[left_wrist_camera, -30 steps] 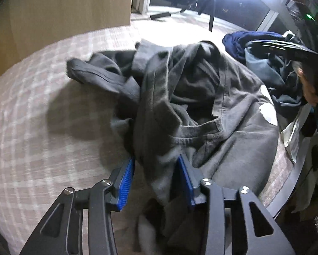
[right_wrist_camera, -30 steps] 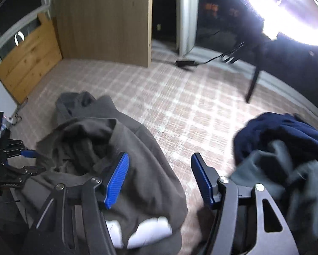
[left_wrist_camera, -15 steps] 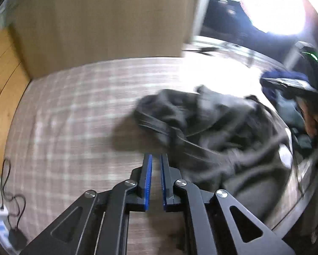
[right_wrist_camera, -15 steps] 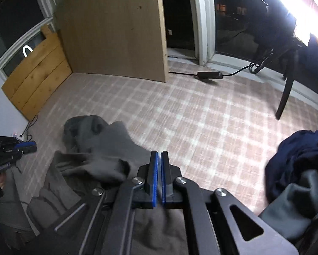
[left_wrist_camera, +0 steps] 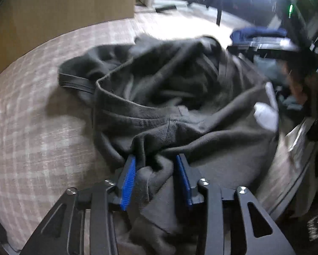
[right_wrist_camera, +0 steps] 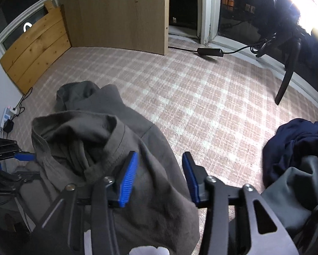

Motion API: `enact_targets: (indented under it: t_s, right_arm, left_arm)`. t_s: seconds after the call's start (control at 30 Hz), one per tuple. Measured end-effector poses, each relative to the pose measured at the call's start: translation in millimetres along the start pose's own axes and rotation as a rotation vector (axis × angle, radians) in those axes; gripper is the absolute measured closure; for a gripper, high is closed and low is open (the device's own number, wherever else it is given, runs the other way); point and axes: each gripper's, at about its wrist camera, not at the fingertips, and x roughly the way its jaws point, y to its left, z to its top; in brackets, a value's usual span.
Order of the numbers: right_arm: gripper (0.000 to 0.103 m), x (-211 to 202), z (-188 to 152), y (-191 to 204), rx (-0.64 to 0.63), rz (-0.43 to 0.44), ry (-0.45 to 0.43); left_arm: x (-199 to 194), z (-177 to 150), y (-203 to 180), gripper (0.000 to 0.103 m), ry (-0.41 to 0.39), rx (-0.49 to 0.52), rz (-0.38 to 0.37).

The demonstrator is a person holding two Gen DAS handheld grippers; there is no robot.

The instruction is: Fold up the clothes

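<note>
- Tool, left hand [left_wrist_camera: 155,180]: blue pads apart, pointed steeply down over the near edge of the checked surface [right_wrist_camera: 190,89]; bunched fold of grey garment [left_wrist_camera: 180,97] in the gap; cannot tell whether either pad presses on it.
- Tool, right hand [right_wrist_camera: 159,176]: jaws opening, pads apart; grey cloth lying under and between them, not pinched.
- Grey garment: crumpled in a heap on the checked surface, close to its near edge; ribbed neckline just ahead of the left tool; hemmed sleeve or strap trailing toward the left edge; white print patch [left_wrist_camera: 265,114] on the side toward the right tool.
- Navy garment [right_wrist_camera: 297,140]: heaped with a grey-blue piece by the right edge, apart from the grey garment.
- Wooden panel [right_wrist_camera: 116,14]: upright at the far edge.
- Plank board [right_wrist_camera: 33,51]: leaning at the far left corner.
- Power strip [right_wrist_camera: 8,112]: by the left edge, cables plugged in.
- Black adapter [right_wrist_camera: 210,52]: with cable, along the far edge.
</note>
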Motion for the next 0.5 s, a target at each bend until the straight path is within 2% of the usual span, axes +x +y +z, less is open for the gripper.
enact_targets:
  t_s: [0.1, 0.2, 0.27, 0.37, 0.43, 0.47, 0.5]
  right_arm:
    - [0.052, -5.6, -3.1, -0.3, -0.022, -0.01, -0.009]
    - [0.051, -11.3, -5.8, -3.5, -0.031, -0.012, -0.016]
    - [0.05, -11.8, -7.2, -5.3, -0.033, -0.003, -0.004]
    - [0.05, -8.7, -10.6, -1.2, -0.052, 0.016, 0.02]
    - [0.05, -5.0, -13.1, 6.3, -0.064, 0.032, 0.037]
    - [0.05, -2.7, -14.3, 11.5, -0.069, 0.043, 0.046]
    - [0.05, -1.3, -15.9, 19.6, -0.068, 0.081, 0.057]
  left_arm:
    - [-6.7, -2.0, 3.3, 0.097, -0.005, -0.009, -0.047]
    - [-43.6, -7.4, 22.2, 0.097, -0.074, -0.063, -0.094]
    - [-69.1, -13.1, 38.8, 0.097, -0.117, -0.108, -0.09]
    - [-112.9, -30.5, 69.3, 0.097, -0.189, -0.184, -0.048]
    - [-135.6, -47.1, 90.0, 0.098, -0.216, -0.22, 0.035]
    - [-147.0, -56.0, 100.2, 0.102, -0.229, -0.236, 0.08]
    - [-153.3, -64.7, 113.7, 0.103, -0.235, -0.259, 0.123]
